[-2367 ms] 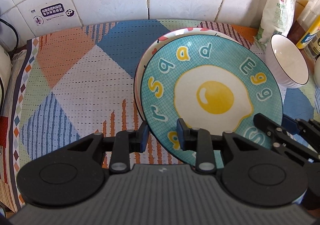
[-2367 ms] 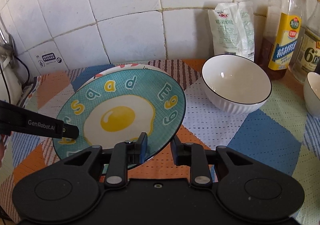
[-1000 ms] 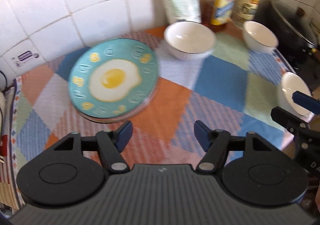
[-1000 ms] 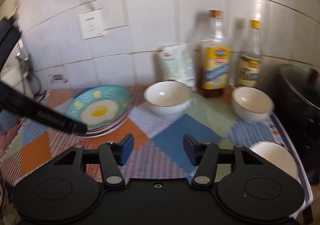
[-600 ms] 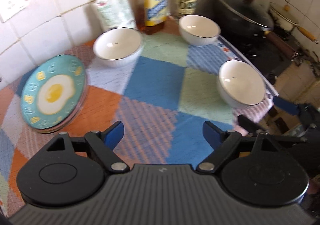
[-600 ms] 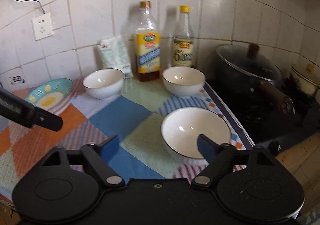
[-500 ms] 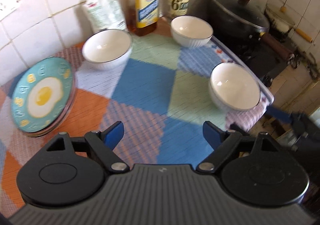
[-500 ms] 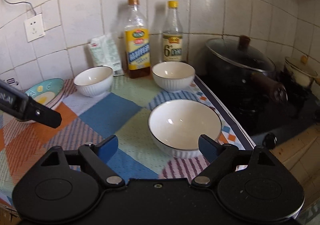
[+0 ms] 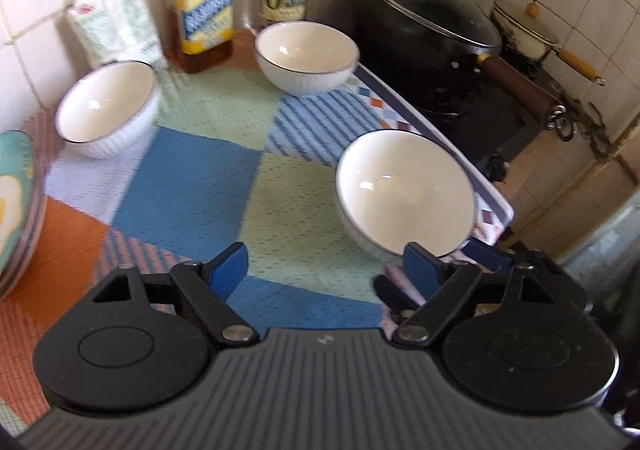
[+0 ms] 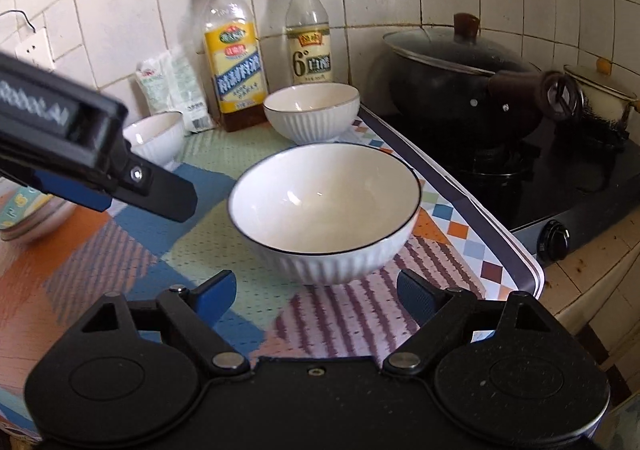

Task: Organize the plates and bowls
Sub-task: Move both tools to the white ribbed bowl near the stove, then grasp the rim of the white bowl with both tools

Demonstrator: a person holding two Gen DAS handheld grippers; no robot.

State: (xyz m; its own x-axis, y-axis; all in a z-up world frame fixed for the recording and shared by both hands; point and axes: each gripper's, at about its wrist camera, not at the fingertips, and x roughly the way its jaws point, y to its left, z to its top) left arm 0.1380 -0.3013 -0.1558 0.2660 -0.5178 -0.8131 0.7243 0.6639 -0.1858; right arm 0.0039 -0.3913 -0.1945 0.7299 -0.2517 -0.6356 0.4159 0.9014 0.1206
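The main risk we see is the near bowl going over the side: it sits close to the edge of the desk, next to the black stove, on a patchwork cloth that could slide under a push. If one finger of the right claw meets the rim before the other, the bowl may skid toward that edge or tip. The smooth, ribbed wall also looks slippery, so a pinch set too low could squirt it out. A second hazard is the two claws crowding each other, since the left claw hangs just beside the same bowl.

The right claw is released and empty, its jaws spread wide. The bowl stands upright just ahead of them, roughly centred on the gap and not touched. The left claw is also empty, its jaws closing with nothing between them; the bowl lies ahead and to the right of its gap, and its right finger may overlap the rim, though the blur keeps us from being sure. Two more bowls wait near the bottles, and the plates are stacked well apart on the left.
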